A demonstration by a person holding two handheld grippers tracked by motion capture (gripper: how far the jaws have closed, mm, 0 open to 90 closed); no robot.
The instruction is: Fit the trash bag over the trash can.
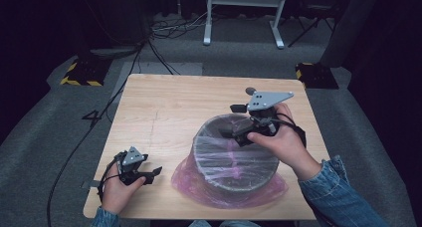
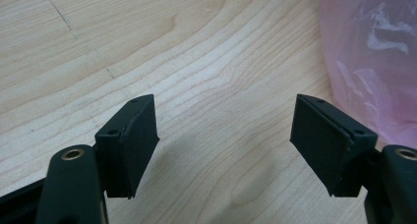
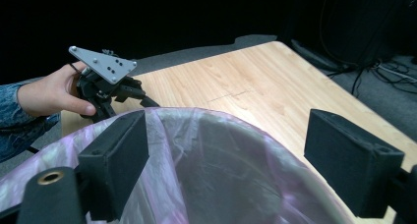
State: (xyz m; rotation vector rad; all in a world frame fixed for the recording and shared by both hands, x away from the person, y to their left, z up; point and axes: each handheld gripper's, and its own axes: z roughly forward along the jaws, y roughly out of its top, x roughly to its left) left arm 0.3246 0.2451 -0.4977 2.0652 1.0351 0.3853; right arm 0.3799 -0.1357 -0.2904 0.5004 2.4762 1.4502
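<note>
at the left of the high view, the left gripper [image 1: 149, 174] rests low on the pale wooden table [image 1: 164, 102], near its front left corner, held in the person's left hand [image 1: 115, 191]. its black jaws stand wide apart with nothing between them; in the left gripper view they frame bare, wavy wood grain, matte rubbery pads facing each other, with a fold of pink film at the right edge.

just right of it stands the bin [image 1: 235, 155], a round, dark grey bucket sitting upright on the table's front half, right of centre, its axis vertical and its open mouth facing up. a thin, glossy, crinkled pink plastic bag [image 1: 191, 179] lines it, drapes over the rim and down the wall, and pools in a loose skirt on the table around the base.

further right, the right gripper [image 1: 238, 132] hovers over the bin's far rim, held in the right hand [image 1: 281, 142] with a denim cuff. its jaws are released, spread wide above the film-covered rim, gripping nothing.
</note>
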